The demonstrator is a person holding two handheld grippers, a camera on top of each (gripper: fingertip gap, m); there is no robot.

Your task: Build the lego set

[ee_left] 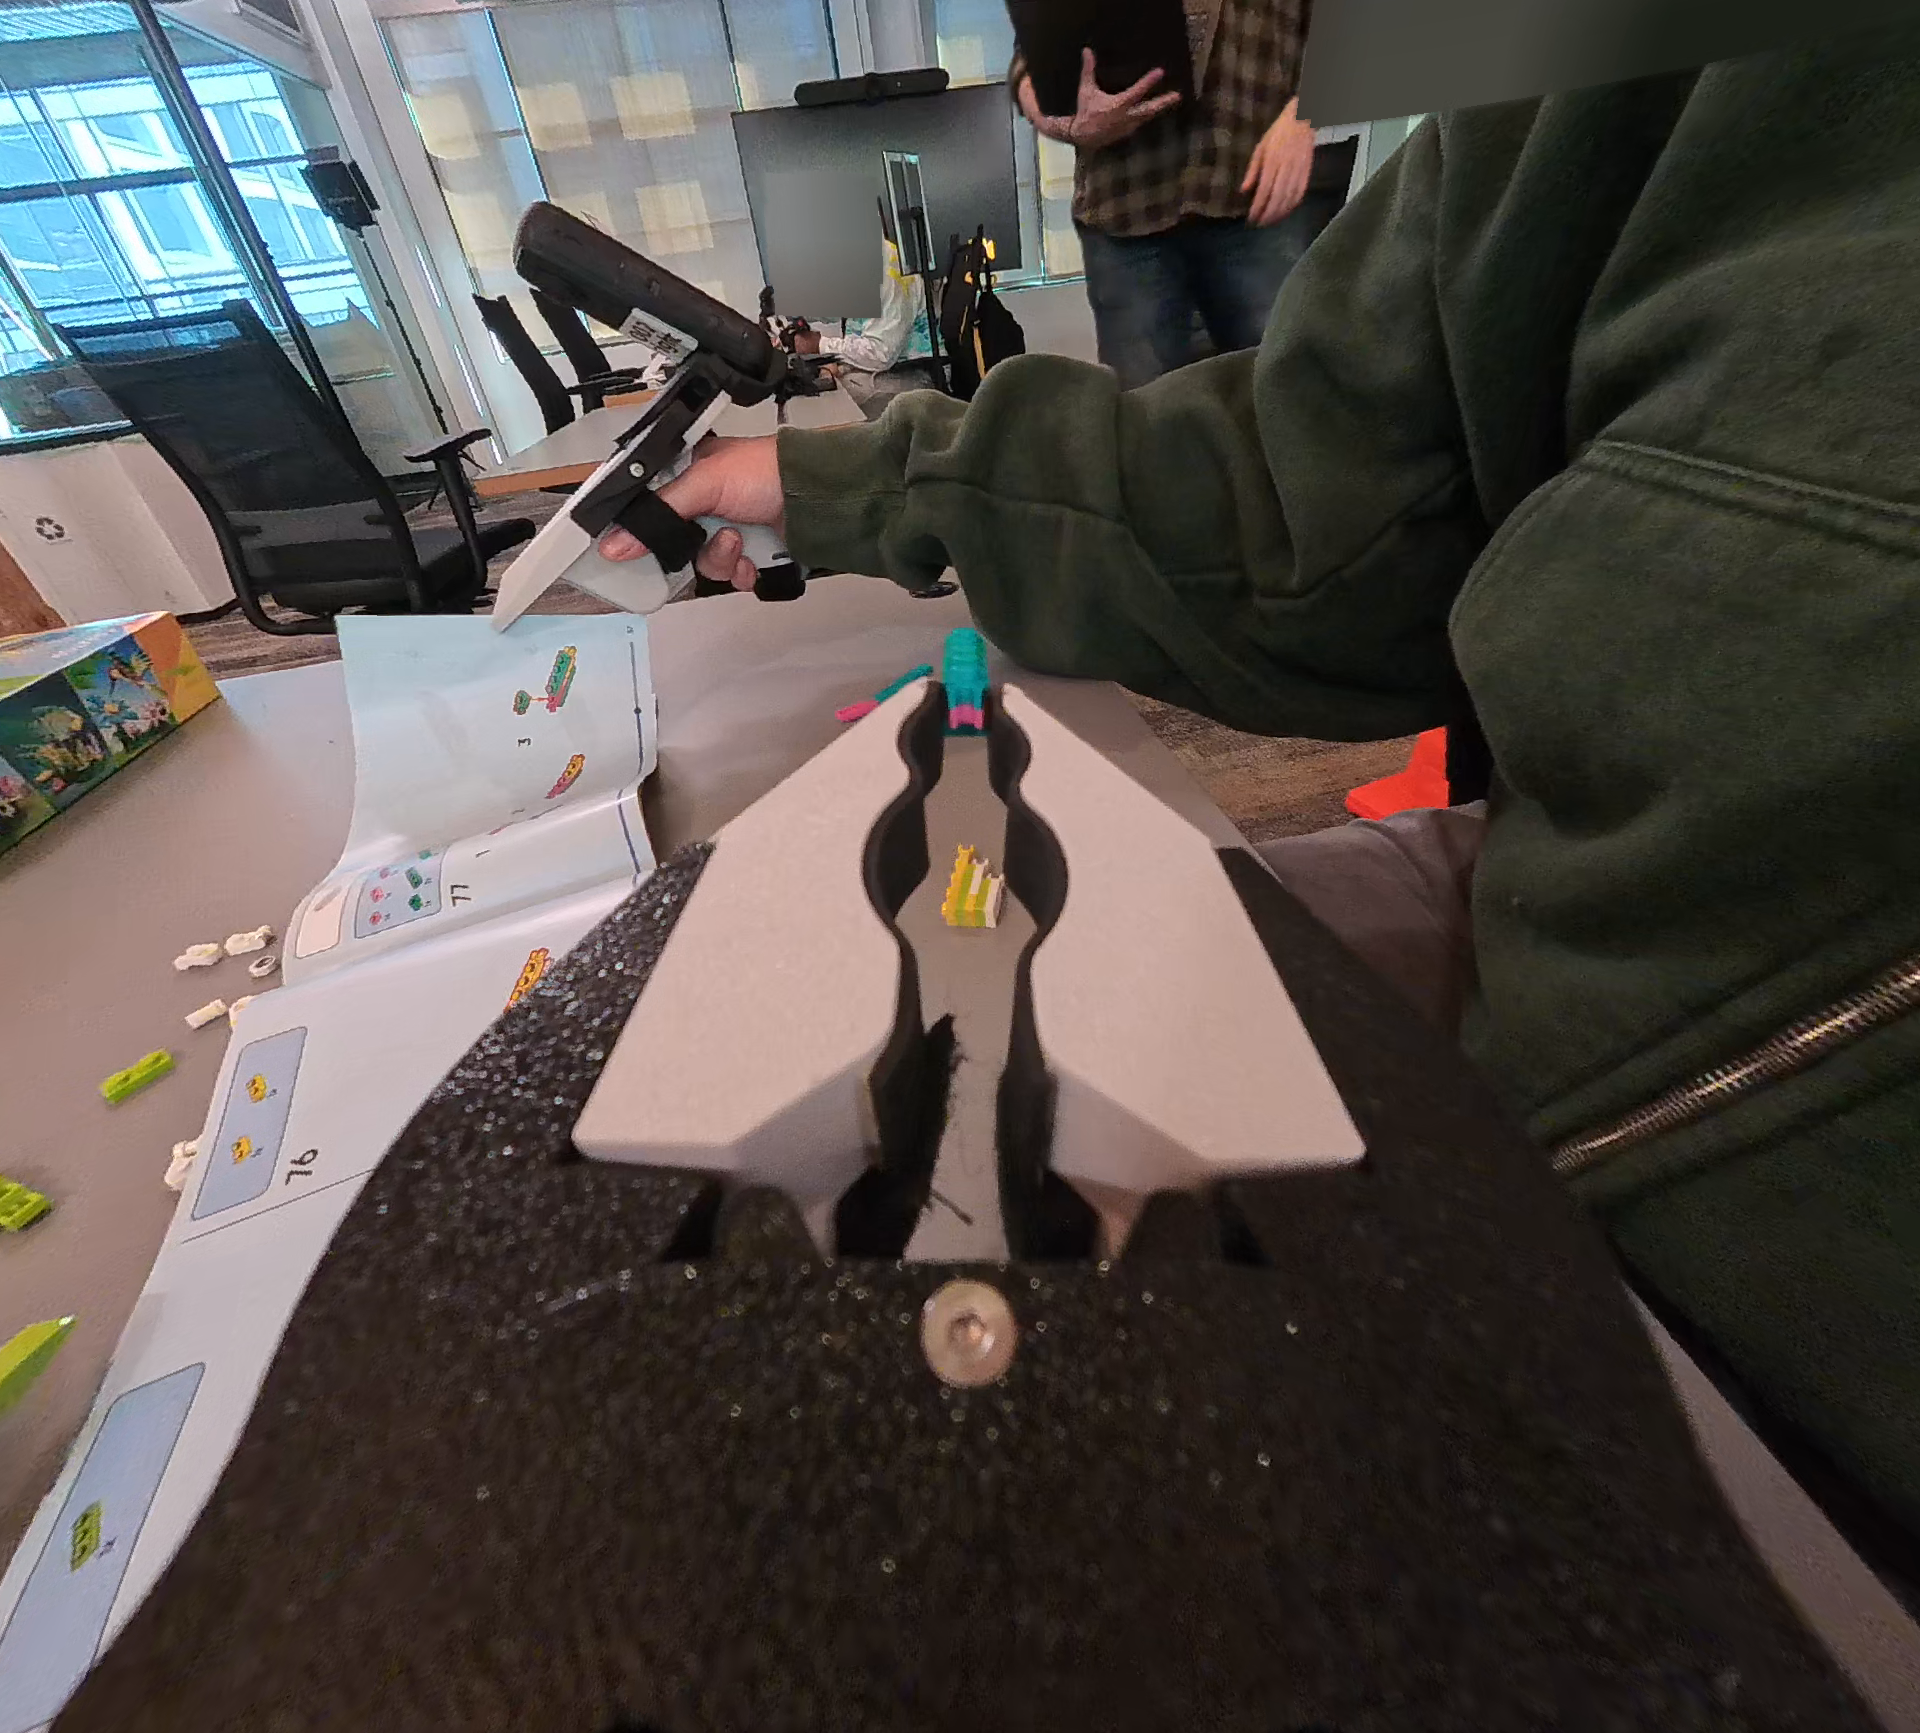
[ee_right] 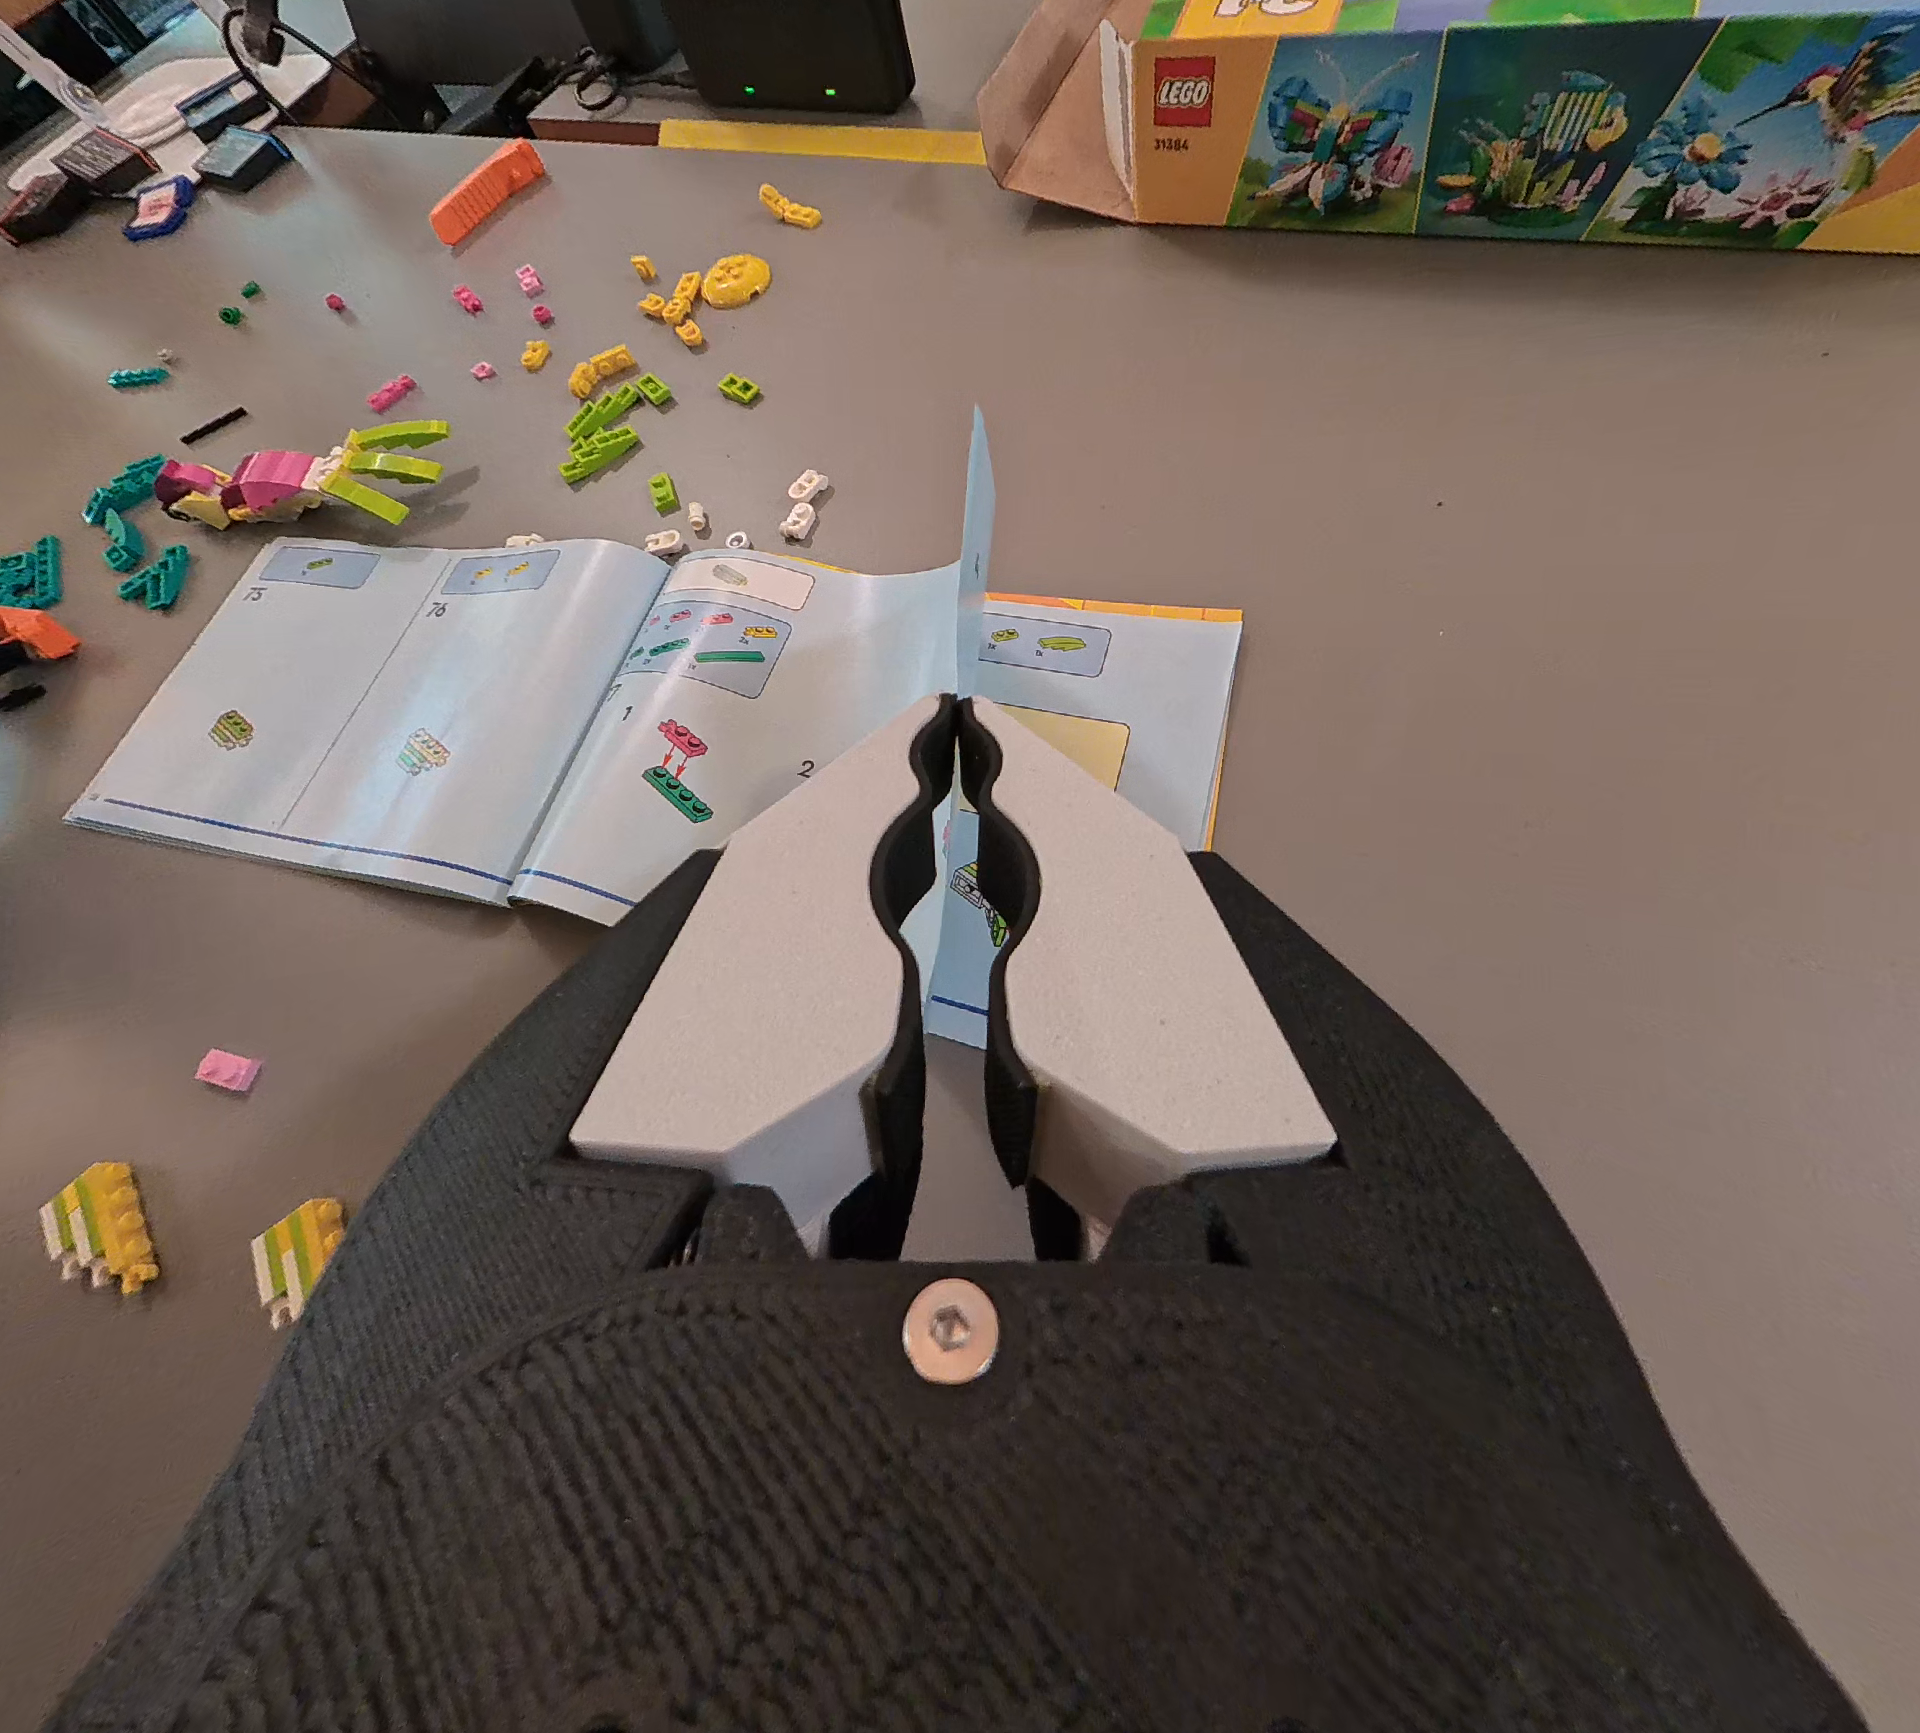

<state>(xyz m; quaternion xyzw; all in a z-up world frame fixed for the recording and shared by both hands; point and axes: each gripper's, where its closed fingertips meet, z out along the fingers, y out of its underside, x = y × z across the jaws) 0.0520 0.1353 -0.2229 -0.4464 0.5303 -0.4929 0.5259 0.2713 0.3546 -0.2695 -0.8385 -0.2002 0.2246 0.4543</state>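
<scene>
My left gripper (ee_left: pixel 966 696) is shut on a small teal and pink Lego piece (ee_left: pixel 962 657), held upright at its tips above the grey table (ee_left: pixel 790 675). A small yellow, green and white assembly (ee_left: pixel 972 888) lies on the table below, seen between the fingers. My right gripper (ee_right: pixel 958 702) is shut on a page (ee_right: pixel 977 530) of the open instruction booklet (ee_right: pixel 416 696) and holds it standing up. It also shows in the left wrist view (ee_left: pixel 516 611), tips on that page. Two striped assemblies (ee_right: pixel 104 1226) lie at the lower left of the right wrist view.
A partly built pink and lime model (ee_right: pixel 291 478) and several loose bricks (ee_right: pixel 603 426) lie beyond the booklet. An orange brick separator (ee_right: pixel 488 189) lies farther back. The Lego box (ee_right: pixel 1507 114) stands at the far right. A person in a green jacket (ee_left: pixel 1558 540) sits close by. There is about 30 centimetres between the tips of the two grippers.
</scene>
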